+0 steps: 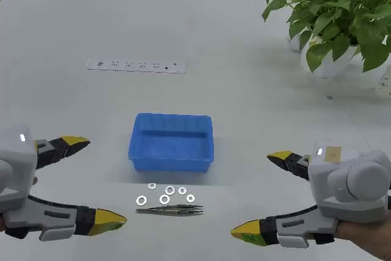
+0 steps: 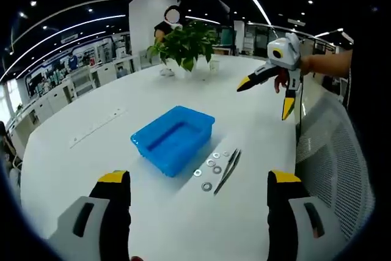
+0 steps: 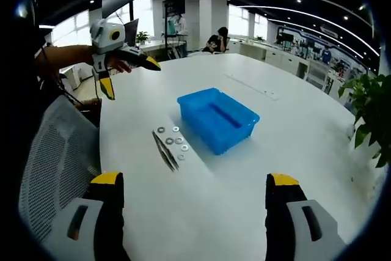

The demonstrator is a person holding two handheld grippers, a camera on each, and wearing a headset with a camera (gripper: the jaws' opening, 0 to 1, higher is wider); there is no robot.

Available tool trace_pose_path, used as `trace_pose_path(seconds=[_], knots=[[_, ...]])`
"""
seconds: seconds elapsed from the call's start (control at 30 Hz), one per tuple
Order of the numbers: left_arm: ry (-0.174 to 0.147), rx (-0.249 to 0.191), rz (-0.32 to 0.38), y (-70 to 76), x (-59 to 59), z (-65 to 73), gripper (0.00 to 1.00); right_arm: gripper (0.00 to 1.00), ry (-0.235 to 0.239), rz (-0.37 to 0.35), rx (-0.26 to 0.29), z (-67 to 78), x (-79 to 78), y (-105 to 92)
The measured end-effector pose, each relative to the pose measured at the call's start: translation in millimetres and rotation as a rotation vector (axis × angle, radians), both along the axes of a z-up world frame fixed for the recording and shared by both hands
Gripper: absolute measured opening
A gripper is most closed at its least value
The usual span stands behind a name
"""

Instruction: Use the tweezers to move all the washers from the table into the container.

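Several small steel washers (image 1: 165,193) lie on the white table just in front of an empty blue container (image 1: 171,141). Metal tweezers (image 1: 170,210) lie flat beside the washers, on their near side. My left gripper (image 1: 101,180) hovers open at the table's left, and my right gripper (image 1: 264,194) hovers open at the right; each is well apart from the tweezers and holds nothing. The left gripper view has the container (image 2: 173,137), washers (image 2: 213,167) and tweezers (image 2: 226,170) ahead. In the right gripper view the tweezers (image 3: 165,150) and washers (image 3: 173,140) lie left of the container (image 3: 218,118).
A white power strip (image 1: 135,65) lies beyond the container. A potted plant (image 1: 335,22) stands at the far right. A mesh chair (image 3: 52,157) sits at the table's near edge. People sit at benches in the background.
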State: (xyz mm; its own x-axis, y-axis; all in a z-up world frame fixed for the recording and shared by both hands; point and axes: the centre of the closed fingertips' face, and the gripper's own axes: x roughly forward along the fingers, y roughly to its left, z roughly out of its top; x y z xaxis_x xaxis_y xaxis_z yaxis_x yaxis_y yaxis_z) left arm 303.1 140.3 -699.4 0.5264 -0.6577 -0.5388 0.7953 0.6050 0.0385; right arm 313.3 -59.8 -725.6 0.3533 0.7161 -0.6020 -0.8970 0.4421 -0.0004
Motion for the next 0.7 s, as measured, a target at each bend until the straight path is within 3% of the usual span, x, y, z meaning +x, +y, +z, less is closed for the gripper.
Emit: trace_pose_path(seconds=[0.7], knots=[[-0.003,0.005,-0.006,-1.4,-0.9,-1.7,0.98,0.97,-0.006,-0.001,-0.005,-0.2,-0.2,-0.8]])
